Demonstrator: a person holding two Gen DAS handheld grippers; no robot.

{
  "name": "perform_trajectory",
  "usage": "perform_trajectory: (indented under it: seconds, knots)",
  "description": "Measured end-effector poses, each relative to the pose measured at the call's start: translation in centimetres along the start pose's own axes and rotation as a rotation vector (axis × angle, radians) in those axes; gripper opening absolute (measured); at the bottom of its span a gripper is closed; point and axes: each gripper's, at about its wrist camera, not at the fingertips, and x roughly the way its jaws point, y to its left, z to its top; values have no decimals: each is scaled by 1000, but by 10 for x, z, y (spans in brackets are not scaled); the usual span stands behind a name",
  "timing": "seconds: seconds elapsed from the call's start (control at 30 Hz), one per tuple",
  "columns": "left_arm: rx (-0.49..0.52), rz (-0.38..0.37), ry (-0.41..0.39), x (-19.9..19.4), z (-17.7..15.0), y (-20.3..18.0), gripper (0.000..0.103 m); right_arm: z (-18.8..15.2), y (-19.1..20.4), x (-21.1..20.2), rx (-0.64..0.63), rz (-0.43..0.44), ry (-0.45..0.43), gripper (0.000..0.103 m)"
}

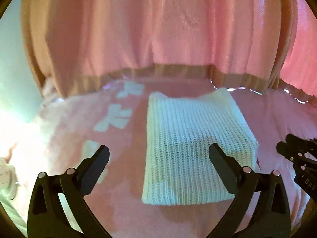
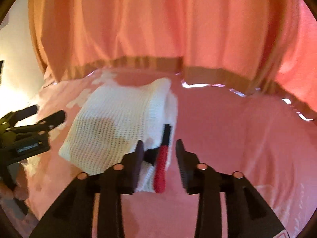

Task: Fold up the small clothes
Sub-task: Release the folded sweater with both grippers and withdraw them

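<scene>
A white knitted garment [image 1: 190, 144] lies folded into a neat rectangle on the pink table cover [image 1: 126, 214]. In the right wrist view the garment [image 2: 118, 123] shows a red and black trim [image 2: 161, 166] at its near right edge. My left gripper [image 1: 158, 156] is open and empty, hovering just in front of the garment's near edge. My right gripper [image 2: 159, 148] is open, its fingers either side of the trimmed corner without gripping it. Each gripper shows in the other's view: the right gripper [image 1: 297, 158] at the right edge, the left gripper [image 2: 31, 129] at the left edge.
A pink curtain [image 1: 158, 29] hangs behind the table along its far edge. A glossy plastic sheet edge [image 2: 237, 93] runs along the back. White patches [image 1: 116, 117] mark the cover left of the garment. A pale object [image 1: 6, 178] sits at the far left edge.
</scene>
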Motion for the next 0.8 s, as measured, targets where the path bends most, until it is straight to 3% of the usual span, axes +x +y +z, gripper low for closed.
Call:
perform_trajectory:
  seconds: [0.17,0.37,0.57,0.8]
  knots:
    - [-50,-1,37,-10,-21,-7,98,-27,-13,-1,58,-64,18,45]
    - [-44,23,24,-17,-47,-23,98,-61,-23,11,166,-48,93,47]
    - [1,27,-11,-24,-56,-35,98,-64,-22,16,147,-47,96,47]
    - [-30,18,7,-20,-57,-31,98,-62,-12,15,120,-22,84,47]
